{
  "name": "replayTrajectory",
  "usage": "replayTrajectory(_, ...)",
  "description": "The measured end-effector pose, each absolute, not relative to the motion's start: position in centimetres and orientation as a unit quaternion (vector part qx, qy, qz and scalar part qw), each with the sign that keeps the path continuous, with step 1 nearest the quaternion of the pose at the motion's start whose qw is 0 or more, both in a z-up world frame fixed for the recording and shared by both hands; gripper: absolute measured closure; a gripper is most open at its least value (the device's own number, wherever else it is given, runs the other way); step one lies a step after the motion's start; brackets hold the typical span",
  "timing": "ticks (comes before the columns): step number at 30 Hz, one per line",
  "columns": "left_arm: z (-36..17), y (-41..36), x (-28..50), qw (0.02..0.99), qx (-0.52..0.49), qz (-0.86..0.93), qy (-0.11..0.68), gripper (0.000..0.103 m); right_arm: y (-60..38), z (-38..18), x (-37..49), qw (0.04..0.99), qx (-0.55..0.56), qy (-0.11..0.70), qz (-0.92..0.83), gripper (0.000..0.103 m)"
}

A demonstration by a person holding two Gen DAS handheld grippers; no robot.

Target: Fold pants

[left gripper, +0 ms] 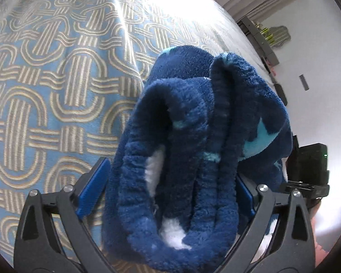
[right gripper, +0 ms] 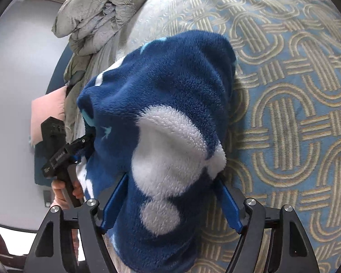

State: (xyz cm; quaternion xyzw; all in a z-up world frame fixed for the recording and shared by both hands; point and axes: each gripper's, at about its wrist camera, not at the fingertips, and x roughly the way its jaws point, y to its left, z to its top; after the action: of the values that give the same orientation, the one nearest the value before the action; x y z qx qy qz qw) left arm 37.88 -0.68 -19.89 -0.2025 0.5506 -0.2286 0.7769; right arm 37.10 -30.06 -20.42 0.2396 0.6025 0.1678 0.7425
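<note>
The pants [left gripper: 193, 136] are dark blue fleece with white and light blue patches. They hang bunched between both grippers above the bed. My left gripper [left gripper: 170, 186] is shut on a thick bundle of folded edges, its blue fingers [left gripper: 93, 186] pressed to the sides of the fabric. My right gripper [right gripper: 170, 200] is shut on another part of the pants [right gripper: 166, 118], with a white patch between its blue fingers [right gripper: 229, 204]. The left gripper and the hand holding it show in the right wrist view [right gripper: 63, 157]. The fingertips are hidden by fabric.
The bed cover [left gripper: 45, 91] is blue with a beige loop pattern and lies below the pants; it also shows in the right wrist view [right gripper: 295, 113]. A crumpled grey duvet [right gripper: 97, 11] lies at the bed's far end. A white wall [left gripper: 318, 56] and a shelf [left gripper: 261, 38] are beyond.
</note>
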Motion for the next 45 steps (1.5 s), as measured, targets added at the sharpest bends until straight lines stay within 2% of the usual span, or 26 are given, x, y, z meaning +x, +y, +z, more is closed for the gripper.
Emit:
replayTrajectory(4,-20.2,-0.6,38.0,0.776,-0.195,-0.243,0.548,0.009,-29.7,-21.4,37.9,0.734,0.257,0.604,0.174,0.022)
replayTrajectory(5,-20.0,-0.7,37.9,0.776,-0.192,-0.252,0.546,0.018,-29.7,-21.4,38.1,0.734,0.26,0.603,0.174,0.022)
replayTrajectory(7,-19.3,-1.7,37.0,0.789,-0.175,-0.248,0.534,0.027,-29.5,-21.5,38.3,0.735,0.262,0.6,0.174,0.021)
replayTrajectory(8,-18.9,-2.7,36.3,0.797,-0.163,-0.247,0.527,0.035,-29.1,-21.5,38.4,0.737,0.256,0.601,0.174,0.022)
replayTrajectory(9,-18.4,-3.1,35.9,0.807,-0.146,-0.245,0.517,0.04,-28.8,-21.3,38.5,0.742,0.242,0.601,0.174,0.025)
replayTrajectory(11,-17.2,-3.9,35.1,0.82,-0.121,-0.237,0.507,0.047,-27.7,-20.2,38.4,0.755,0.192,0.601,0.179,0.048)
replayTrajectory(12,-16.6,-4.2,34.8,0.824,-0.117,-0.234,0.503,0.049,-27.4,-19.5,38.3,0.759,0.179,0.599,0.181,0.053)
replayTrajectory(13,-15.7,-4.4,34.5,0.828,-0.115,-0.233,0.497,0.05,-27.1,-18.6,38.2,0.764,0.167,0.596,0.184,0.059)
replayTrajectory(15,-13.7,-4.9,34.0,0.835,-0.115,-0.237,0.483,0.05,-26.8,-16.5,37.8,0.778,0.15,0.58,0.188,0.061)
replayTrajectory(21,-6.8,-6.9,32.7,0.857,-0.107,-0.265,0.429,0.05,-28.7,-9.4,35.0,0.816,0.142,0.518,0.213,0.062)
replayTrajectory(29,1.3,-16.7,31.6,0.864,-0.048,-0.339,0.369,0.05,-36.4,-0.7,28.5,0.868,0.155,0.438,0.178,0.061)
replayTrajectory(37,3.1,-31.5,31.3,0.818,-0.005,-0.451,0.357,0.049,-47.9,4.6,18.5,0.903,0.188,0.379,0.075,0.06)
replayTrajectory(45,2.3,-47.5,31.5,0.759,0.035,-0.531,0.375,0.049,-58.7,5.8,10.3,0.907,0.226,0.352,-0.049,0.06)
